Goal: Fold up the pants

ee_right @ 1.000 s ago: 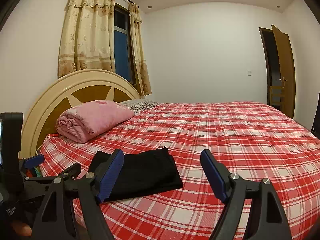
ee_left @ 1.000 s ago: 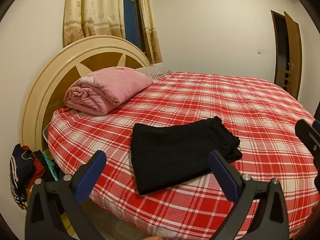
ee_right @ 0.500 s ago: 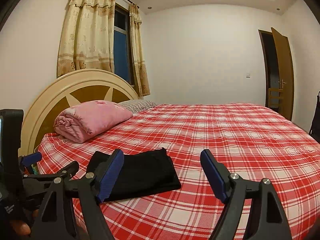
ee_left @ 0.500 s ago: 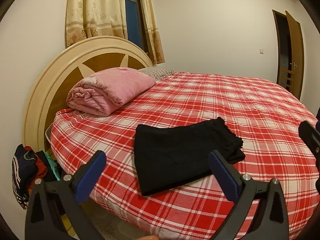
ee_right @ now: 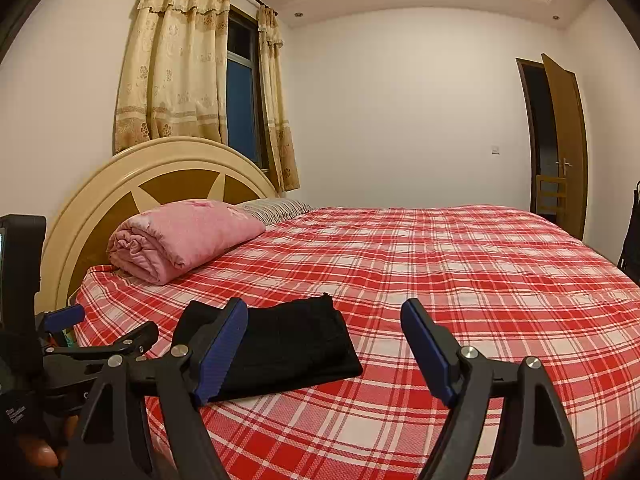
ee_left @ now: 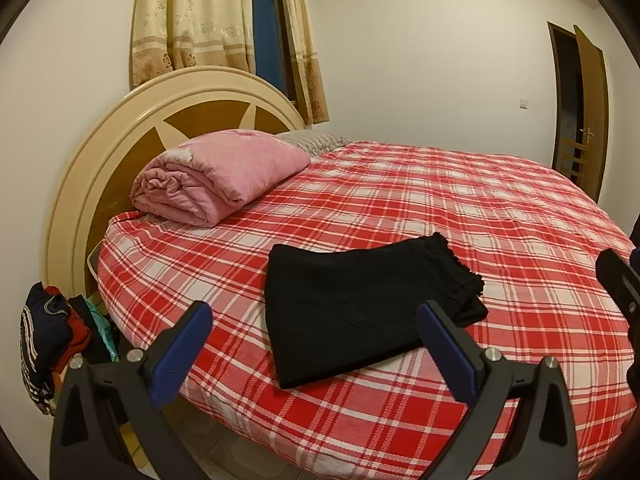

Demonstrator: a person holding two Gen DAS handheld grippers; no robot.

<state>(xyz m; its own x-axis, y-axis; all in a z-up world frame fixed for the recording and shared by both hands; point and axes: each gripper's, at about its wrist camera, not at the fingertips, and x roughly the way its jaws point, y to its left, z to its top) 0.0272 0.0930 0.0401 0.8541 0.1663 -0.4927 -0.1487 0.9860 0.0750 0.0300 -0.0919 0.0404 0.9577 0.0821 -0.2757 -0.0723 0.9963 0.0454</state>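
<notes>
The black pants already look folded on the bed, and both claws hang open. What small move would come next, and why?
Probably nothing more than drawing both claws back. The pants lie as a neat flat packet near the edge of the checked bed. The left claw and right claw are open, hold nothing, and hover short of the cloth. At most, a light press to flatten the thicker end.

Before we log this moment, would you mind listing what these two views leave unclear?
- Black pants: how many layers they are folded into; left wrist view shows only the top.
- Pants' near left end: right wrist view, covered by the right gripper's fingers.
- Clothes pile beside the bed: left wrist view, individual items too jumbled and dark to distinguish.
</notes>
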